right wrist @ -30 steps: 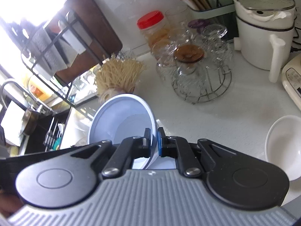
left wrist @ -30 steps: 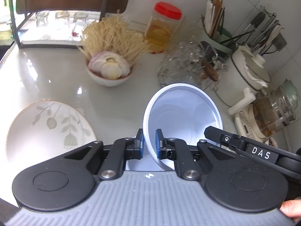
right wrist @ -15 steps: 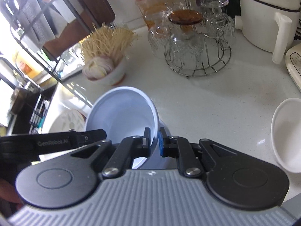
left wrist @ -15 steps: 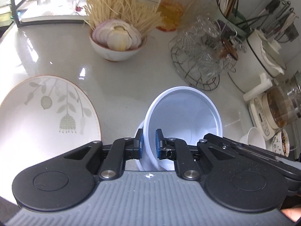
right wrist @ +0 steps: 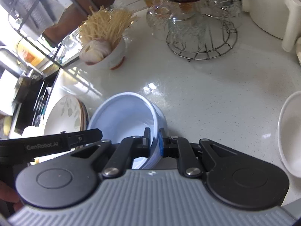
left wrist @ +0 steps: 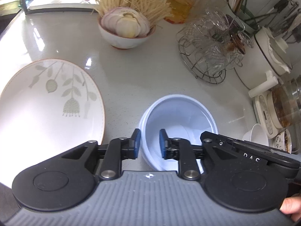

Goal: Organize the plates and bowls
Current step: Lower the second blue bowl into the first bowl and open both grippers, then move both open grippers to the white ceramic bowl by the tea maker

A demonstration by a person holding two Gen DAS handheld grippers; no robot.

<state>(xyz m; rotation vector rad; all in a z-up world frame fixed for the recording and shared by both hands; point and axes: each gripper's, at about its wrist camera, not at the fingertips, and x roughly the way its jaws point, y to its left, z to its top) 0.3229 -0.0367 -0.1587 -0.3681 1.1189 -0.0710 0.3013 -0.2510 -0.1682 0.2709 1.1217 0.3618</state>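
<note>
A pale blue bowl (left wrist: 178,120) sits nested in a second blue bowl on the white counter; it also shows in the right wrist view (right wrist: 128,116). My left gripper (left wrist: 149,144) is open, its fingers apart on either side of the bowl's left rim. My right gripper (right wrist: 154,144) is shut on the bowl's right rim. A white plate with a leaf pattern (left wrist: 47,101) lies to the left, on top of other plates (right wrist: 65,116). A white bowl (right wrist: 289,133) lies to the right.
A bowl of onion and noodles (left wrist: 128,28) stands at the back. A wire rack of glasses (left wrist: 212,45), a red-lidded jar (left wrist: 182,1), a white pot (left wrist: 267,56) and a kettle (left wrist: 286,103) line the right side. A small white cup (left wrist: 255,133) stands near the kettle.
The blue bowl came down from a tilted, lifted pose into the second blue bowl. My left gripper opened and let go of the rim. The right gripper still grips it.
</note>
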